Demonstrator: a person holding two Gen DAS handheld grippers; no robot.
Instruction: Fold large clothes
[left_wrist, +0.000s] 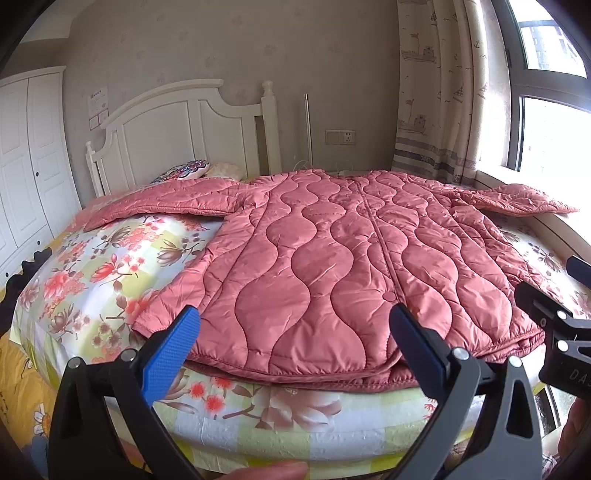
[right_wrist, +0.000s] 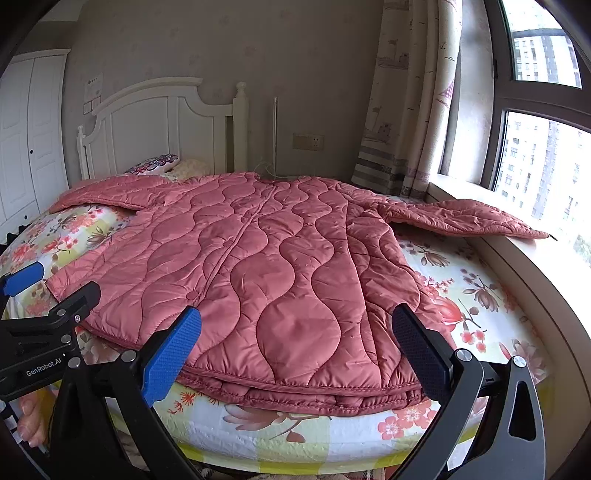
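Pink quilted coat (left_wrist: 332, 258) lies spread flat on the bed (left_wrist: 110, 266), front up, sleeves stretched out to both sides, one reaching the windowsill (right_wrist: 517, 258). Left gripper (left_wrist: 295, 350) and right gripper (right_wrist: 297, 350) hang at the hem, fingers spread wide, holding nothing. Behind stand a headboard (left_wrist: 177, 125) and curtain (left_wrist: 436, 92).

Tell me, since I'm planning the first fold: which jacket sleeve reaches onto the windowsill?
The right-hand sleeve: its cuff lies on the windowsill. The other sleeve rests on the bed near the pillows.
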